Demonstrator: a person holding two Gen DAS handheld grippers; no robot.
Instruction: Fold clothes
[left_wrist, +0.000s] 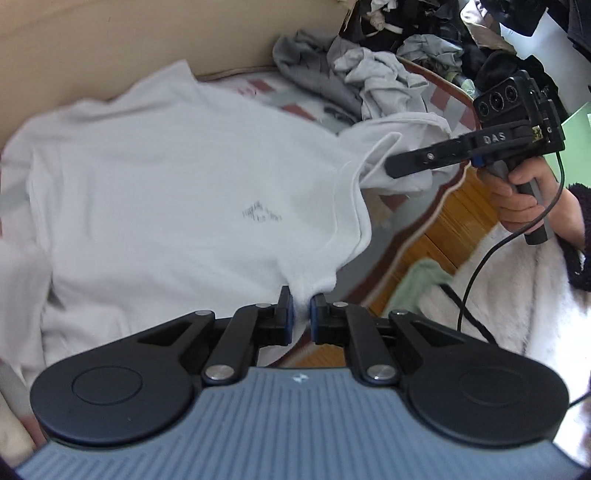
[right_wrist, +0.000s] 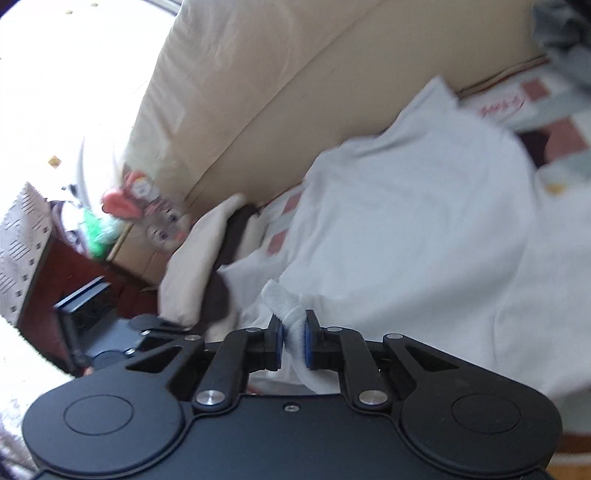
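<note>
White T-shirt (left_wrist: 177, 177) is lying spread on the bed, its hem bunched at six o'clock where the left claw (left_wrist: 301, 314) is pinching it. At three o'clock the right claw (left_wrist: 391, 168) is clamping the other corner. Lifting seems underway; next, carrying both corners evenly toward twelve o'clock. Sleeves are blurring; the far collar is hard to make out.

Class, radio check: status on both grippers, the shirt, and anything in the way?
Left gripper shut on white shirt hem. Right gripper shut on its edge. Shirt partly lifted off bed. Unfolded clothes pile lies beyond it.
</note>
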